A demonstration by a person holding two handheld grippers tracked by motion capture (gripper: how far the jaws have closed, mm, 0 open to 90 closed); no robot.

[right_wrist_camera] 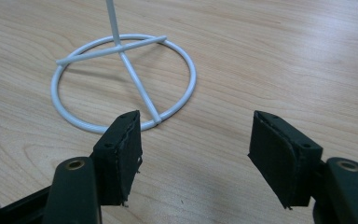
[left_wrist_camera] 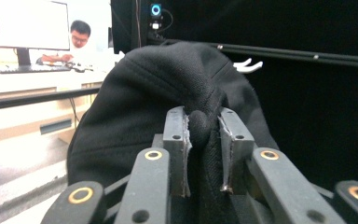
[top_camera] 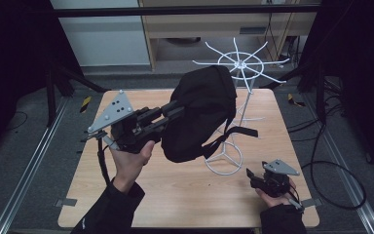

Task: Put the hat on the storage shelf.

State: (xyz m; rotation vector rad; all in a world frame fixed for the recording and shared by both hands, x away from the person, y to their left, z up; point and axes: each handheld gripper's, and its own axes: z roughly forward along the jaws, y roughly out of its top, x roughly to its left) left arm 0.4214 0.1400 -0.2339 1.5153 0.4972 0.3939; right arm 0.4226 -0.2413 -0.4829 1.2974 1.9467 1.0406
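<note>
A pale wooden table (top_camera: 190,195) with visible grain stands on a grey floor, flanked by metal rails (top_camera: 27,165) and black curtains on both sides; cables (top_camera: 338,168) loop across the floor to the right. Beyond the far edge sit light wood cabinets (top_camera: 214,24).

The left gripper (top_camera: 177,108), held up above the table's left half, has its jaws clamped tight on a fold of a black cap (top_camera: 202,114); in the left gripper view the fabric (left_wrist_camera: 200,123) bulges between the two pads. The cap hangs in the air in front of a white wire stand (top_camera: 241,66), whose spoked top rises just behind it and whose ring base (top_camera: 222,158) rests on the table.

The right gripper (top_camera: 253,176) lies low near the table's right front corner, its jaws spread wide and holding nothing (the right gripper view shows bare wood between them, with the stand's ring base (right_wrist_camera: 121,79) just ahead).

In the left gripper view, a person sits at a desk with a monitor (left_wrist_camera: 25,23) in the bright background.
</note>
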